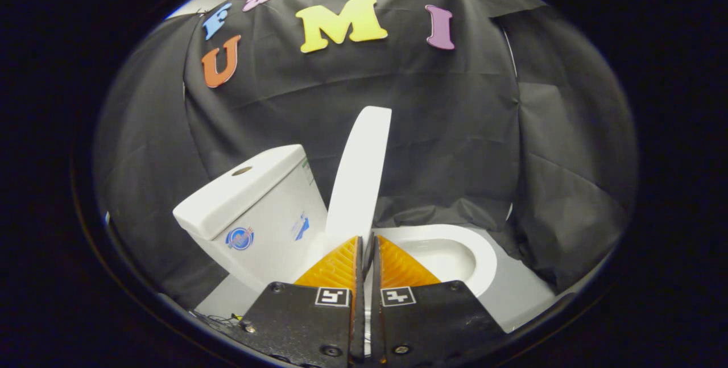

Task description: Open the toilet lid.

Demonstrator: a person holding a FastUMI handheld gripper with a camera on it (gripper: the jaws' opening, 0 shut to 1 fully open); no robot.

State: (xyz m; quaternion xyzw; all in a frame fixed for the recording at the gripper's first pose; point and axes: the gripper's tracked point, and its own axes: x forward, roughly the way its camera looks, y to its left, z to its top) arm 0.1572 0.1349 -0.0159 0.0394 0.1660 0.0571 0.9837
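The white toilet stands just ahead of me, with its tank (250, 197) to the left and its bowl (449, 254) to the right. The toilet lid (361, 169) is raised and stands nearly upright, tilted a little away from the tank, so the bowl's rim lies uncovered. My gripper (367, 238) sits low in front of the lid's bottom end. Its fingers are pressed almost together with only a thin slit between them. I see nothing held in that slit, and the fingertips reach the foot of the lid.
Black cloth walls close in behind and on both sides of the toilet. A pale floor (512, 294) shows to the right of the bowl. Thin cables (219, 318) lie on the floor near the left finger's base.
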